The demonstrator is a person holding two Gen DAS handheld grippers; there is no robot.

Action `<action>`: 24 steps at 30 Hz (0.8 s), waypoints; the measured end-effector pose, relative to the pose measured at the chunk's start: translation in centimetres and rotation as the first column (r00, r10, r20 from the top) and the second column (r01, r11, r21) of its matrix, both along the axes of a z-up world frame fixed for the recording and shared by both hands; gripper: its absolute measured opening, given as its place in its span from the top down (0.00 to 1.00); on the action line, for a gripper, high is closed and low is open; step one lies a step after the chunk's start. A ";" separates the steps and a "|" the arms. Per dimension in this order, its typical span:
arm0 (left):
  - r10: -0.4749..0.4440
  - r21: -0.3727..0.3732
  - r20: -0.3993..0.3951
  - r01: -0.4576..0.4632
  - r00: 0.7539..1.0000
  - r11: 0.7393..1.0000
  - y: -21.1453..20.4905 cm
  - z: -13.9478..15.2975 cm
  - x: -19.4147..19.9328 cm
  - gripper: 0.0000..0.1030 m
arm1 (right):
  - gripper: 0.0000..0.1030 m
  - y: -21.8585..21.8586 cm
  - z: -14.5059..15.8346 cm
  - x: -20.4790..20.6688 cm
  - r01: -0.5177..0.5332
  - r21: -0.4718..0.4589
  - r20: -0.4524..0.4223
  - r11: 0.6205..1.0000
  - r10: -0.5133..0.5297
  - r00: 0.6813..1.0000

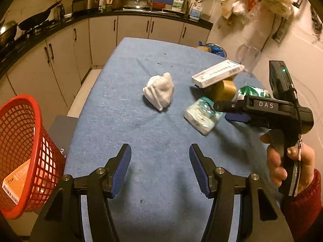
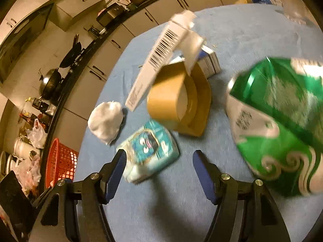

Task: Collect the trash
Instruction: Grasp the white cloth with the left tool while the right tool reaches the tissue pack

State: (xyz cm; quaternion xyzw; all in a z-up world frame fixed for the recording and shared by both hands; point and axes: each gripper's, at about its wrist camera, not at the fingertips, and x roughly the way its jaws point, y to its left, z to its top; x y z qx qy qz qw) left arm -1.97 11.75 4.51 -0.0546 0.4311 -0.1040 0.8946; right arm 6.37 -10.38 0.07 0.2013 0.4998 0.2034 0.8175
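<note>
Both jaws stand open and hold nothing. On the counter [image 1: 113, 121] the tissue pack [image 2: 149, 151], white wad [image 1: 159, 92], box [image 1: 217, 73] and green bag [image 2: 282, 125] wait; the red basket [image 1: 22, 151] at the near left holds little.

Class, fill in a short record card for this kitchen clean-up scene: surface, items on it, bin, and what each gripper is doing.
surface: table under a blue cloth
items: crumpled white tissue, tissue pack, brown tape roll, long white box leaning on the roll, green bag
bin: red mesh basket, tilted, left of the table, orange carton inside
left gripper: open, nothing between its fingers, above the cloth
right gripper: open, at the tissue pack, not gripping it
</note>
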 end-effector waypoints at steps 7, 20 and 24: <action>0.033 -0.023 0.023 -0.033 0.999 0.999 1.5 1.2 0.7 0.40 | 0.21 4.0 0.4 1.2 -0.046 -0.144 0.033 0.988 0.051 0.998; 0.078 -0.060 0.024 -0.076 0.997 0.995 1.8 3.3 3.6 0.31 | 0.49 5.4 0.6 -0.5 -0.164 -0.329 0.112 0.930 0.211 0.971; 0.088 -0.069 -0.015 -0.089 0.996 0.994 0.5 2.7 6.8 0.31 | 0.73 2.6 0.8 -1.9 -0.171 -0.182 0.118 0.968 0.194 0.974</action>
